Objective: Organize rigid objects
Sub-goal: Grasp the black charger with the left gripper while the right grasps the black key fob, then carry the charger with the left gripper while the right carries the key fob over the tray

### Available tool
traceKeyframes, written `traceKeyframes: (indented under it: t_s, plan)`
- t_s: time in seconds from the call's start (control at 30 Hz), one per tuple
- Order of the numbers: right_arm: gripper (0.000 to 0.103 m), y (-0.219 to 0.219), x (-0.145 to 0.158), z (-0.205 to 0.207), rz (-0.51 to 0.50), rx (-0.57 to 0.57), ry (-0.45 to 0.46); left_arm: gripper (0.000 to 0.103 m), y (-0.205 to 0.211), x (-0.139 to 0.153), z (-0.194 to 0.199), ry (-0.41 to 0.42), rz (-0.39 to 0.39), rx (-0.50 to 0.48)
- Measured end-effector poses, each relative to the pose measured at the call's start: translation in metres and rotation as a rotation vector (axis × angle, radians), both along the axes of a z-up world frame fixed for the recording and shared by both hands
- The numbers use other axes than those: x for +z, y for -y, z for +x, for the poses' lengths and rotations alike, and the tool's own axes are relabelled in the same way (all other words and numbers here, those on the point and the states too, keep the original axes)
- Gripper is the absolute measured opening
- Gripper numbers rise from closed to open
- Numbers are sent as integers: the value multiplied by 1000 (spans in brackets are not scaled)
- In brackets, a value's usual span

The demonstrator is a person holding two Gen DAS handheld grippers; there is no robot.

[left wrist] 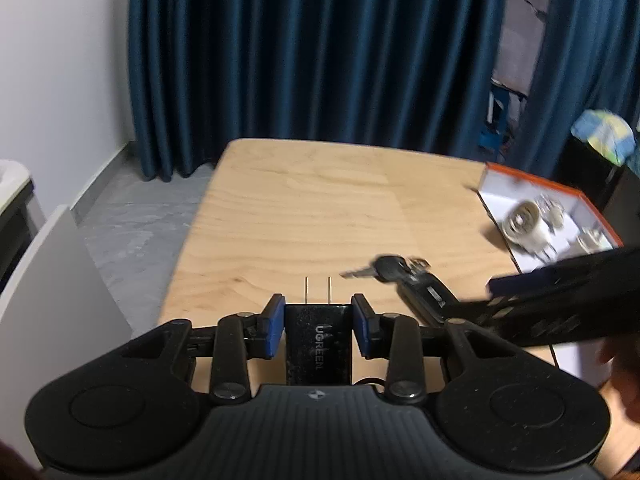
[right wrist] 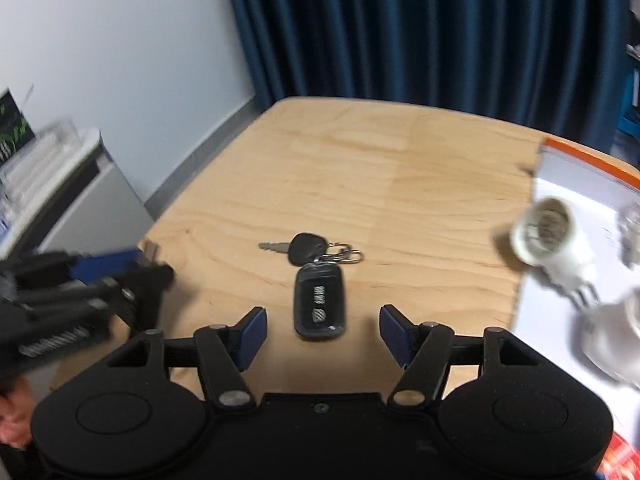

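My left gripper (left wrist: 319, 312) is shut on a black plug-in charger (left wrist: 319, 340), its two metal prongs pointing away from me above the wooden table (left wrist: 304, 208). A black key with a key fob (right wrist: 319, 304) and rings lies on the table (right wrist: 360, 168). My right gripper (right wrist: 322, 330) stands open just short of the fob, its blue pads (right wrist: 253, 334) on either side of the fob's near end without touching it. In the left wrist view the key set (left wrist: 404, 276) lies to the right, partly hidden by the blurred right gripper (left wrist: 560, 300). In the right wrist view the left gripper (right wrist: 116, 276) appears blurred at the left.
An orange-rimmed white box (left wrist: 576, 196) at the table's right edge holds white lamp sockets (right wrist: 552, 240) and clear pieces. Blue curtains (left wrist: 320, 48) hang behind the table. A white cabinet (right wrist: 76, 196) stands left of it, with grey floor (left wrist: 132, 216) between.
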State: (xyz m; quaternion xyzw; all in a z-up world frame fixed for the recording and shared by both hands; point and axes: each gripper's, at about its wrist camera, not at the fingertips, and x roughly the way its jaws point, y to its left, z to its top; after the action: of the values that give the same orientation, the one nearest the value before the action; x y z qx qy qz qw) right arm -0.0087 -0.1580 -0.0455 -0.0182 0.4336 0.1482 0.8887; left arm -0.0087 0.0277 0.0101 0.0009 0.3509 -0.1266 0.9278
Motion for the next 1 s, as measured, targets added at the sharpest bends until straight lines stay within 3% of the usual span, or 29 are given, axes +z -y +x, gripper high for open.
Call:
traceKeyframes:
  t_s: [0.2, 0.23, 0.3, 0.47, 0.73, 1.0]
  plan:
    - [67, -22, -19, 22, -95, 18, -9, 36, -2, 5, 4, 17, -17, 32]
    - [64, -24, -20, 22, -110, 17, 2, 36, -2, 5, 4, 21, -17, 39]
    - [44, -27, -19, 24, -119, 24, 16, 36, -1, 4, 5, 25, -27, 51]
    - [44, -32, -13, 16, -145, 31, 69, 36, 1, 4, 6, 40, -43, 62]
    - [44, -3, 47, -25, -77, -36, 214, 36, 11, 15, -2, 47, -95, 37]
    - [44, 51, 114, -77, -72, -164, 369, 36, 65, 53, -22, 92, -111, -78]
